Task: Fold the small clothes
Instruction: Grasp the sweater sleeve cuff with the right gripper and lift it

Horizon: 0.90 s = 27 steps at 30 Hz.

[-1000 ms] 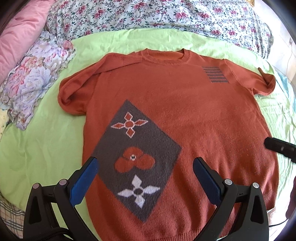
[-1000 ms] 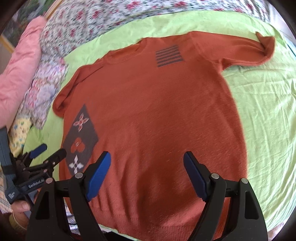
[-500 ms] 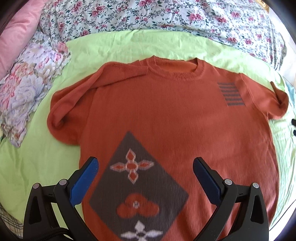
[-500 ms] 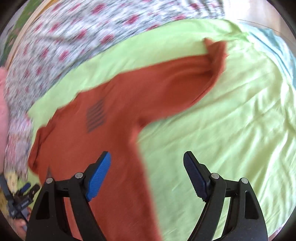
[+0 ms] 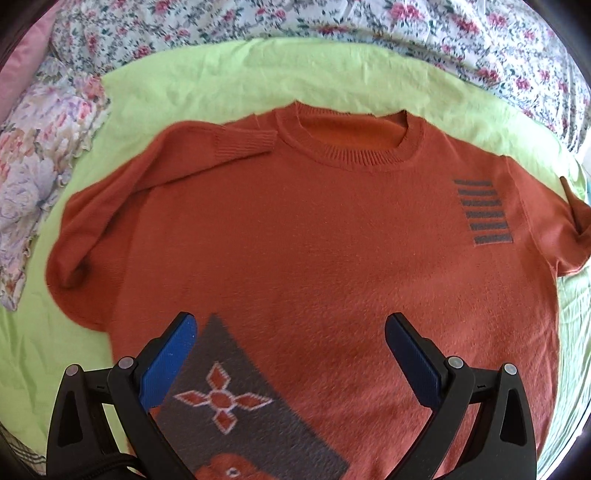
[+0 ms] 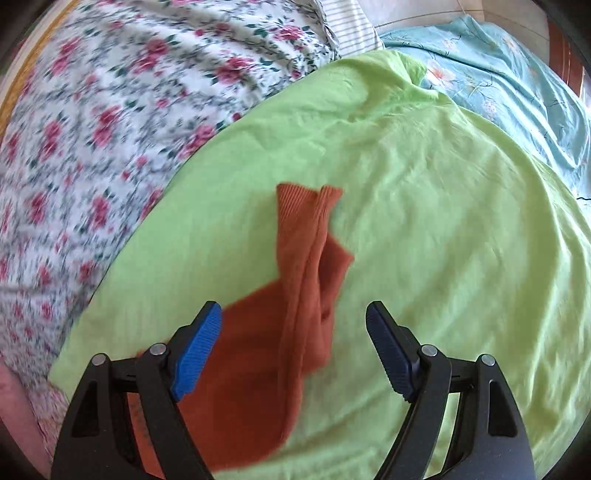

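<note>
Right wrist view now faces the sweater's (image 5: 314, 240) crumpled sleeve (image 6: 314, 258) on the green sheet (image 6: 443, 221), not the body as before. My right claw (image 6: 293, 343) came over it, my left claw (image 5: 290, 350) moved toward the collar; both are open and empty, so sleeve folding starts, I think.

A bed spread with a lime-green sheet (image 5: 229, 74), creased and lit by bright daylight. Behind it lies a white quilt printed with pink roses (image 5: 332, 22); in the left wrist view a frilled floral cushion (image 5: 33, 177) sits at the left edge, with a pink pillow (image 5: 14, 70) beyond it. In the right wrist view a light-blue floral sheet (image 6: 517, 81) adjoins the green one at the far right, and a striped cloth (image 6: 354, 22) shows past the rose quilt.
</note>
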Available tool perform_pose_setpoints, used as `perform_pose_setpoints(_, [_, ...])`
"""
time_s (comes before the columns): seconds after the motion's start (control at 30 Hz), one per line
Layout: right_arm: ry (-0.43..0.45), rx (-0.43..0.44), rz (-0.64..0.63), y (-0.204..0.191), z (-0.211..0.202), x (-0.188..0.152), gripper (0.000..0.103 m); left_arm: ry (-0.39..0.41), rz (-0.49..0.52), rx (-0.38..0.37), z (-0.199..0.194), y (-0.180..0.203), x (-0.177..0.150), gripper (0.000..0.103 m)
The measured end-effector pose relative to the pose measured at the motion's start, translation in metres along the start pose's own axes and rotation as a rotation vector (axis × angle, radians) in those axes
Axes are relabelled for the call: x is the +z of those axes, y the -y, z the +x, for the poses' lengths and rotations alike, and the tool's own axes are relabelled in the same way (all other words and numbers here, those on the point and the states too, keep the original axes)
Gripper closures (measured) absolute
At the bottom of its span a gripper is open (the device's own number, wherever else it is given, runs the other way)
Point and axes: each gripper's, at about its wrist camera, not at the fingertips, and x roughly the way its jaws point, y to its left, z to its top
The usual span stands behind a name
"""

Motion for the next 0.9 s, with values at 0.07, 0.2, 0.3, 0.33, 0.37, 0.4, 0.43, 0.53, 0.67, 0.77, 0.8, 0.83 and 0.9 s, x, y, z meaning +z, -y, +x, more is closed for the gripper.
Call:
perform_pose_setpoints(0.07, [-0.036, -0.012, 0.009, 0.004, 0.026, 0.021, 0.036, -0.014, 0.002, 0.006, 0.006, 0.003, 0.002, 0.002])
perform_pose_setpoints(0.2, [-0.092, 0.001, 0.074, 0.015, 0.063, 0.045, 0.059, -0.016, -0.01, 0.007, 0.015, 0.005, 0.013, 0.002])
perform_pose_setpoints(0.3, [-0.099, -0.004, 0.017, 0.005, 0.074, 0.052, 0.09, -0.019, -0.021, -0.001, 0.021, 0.005, 0.02, 0.003])
perform_pose_setpoints(0.33, [-0.082, -0.006, -0.01, -0.001, 0.072, 0.053, 0.093, -0.019, -0.024, -0.007, 0.023, 0.006, 0.022, 0.003])
perform_pose_setpoints(0.37, [-0.057, 0.006, -0.044, -0.01, 0.067, 0.051, 0.094, -0.022, -0.024, -0.007, 0.024, 0.005, 0.022, 0.003])
perform_pose_setpoints(0.4, [-0.046, 0.022, -0.064, -0.017, 0.063, 0.049, 0.094, -0.023, -0.026, -0.012, 0.026, 0.005, 0.023, 0.004])
perform_pose_setpoints(0.43, [-0.034, 0.049, -0.094, -0.028, 0.057, 0.044, 0.094, -0.022, -0.03, -0.017, 0.027, 0.005, 0.024, 0.004])
perform_pose_setpoints(0.53, [-0.021, 0.159, -0.18, -0.069, 0.039, 0.02, 0.095, -0.013, -0.048, -0.035, 0.026, 0.002, 0.025, 0.004])
perform_pose_setpoints(0.67, [-0.041, 0.347, -0.28, -0.14, 0.017, -0.041, 0.095, -0.004, -0.073, -0.06, 0.021, -0.01, 0.021, 0.004])
perform_pose_setpoints(0.77, [-0.079, 0.485, -0.308, -0.188, 0.014, -0.096, 0.095, 0.0, -0.096, -0.073, 0.015, -0.024, 0.014, 0.006])
perform_pose_setpoints(0.8, [-0.087, 0.515, -0.314, -0.199, 0.014, -0.113, 0.095, 0.002, -0.115, -0.087, 0.012, -0.033, 0.01, 0.006])
perform_pose_setpoints(0.83, [-0.101, 0.561, -0.328, -0.217, 0.014, -0.135, 0.095, 0.005, -0.133, -0.099, 0.009, -0.04, 0.006, 0.006])
perform_pose_setpoints(0.9, [-0.153, 0.648, -0.344, -0.251, 0.025, -0.178, 0.095, 0.011, -0.163, -0.118, 0.005, -0.053, 0.001, 0.006])
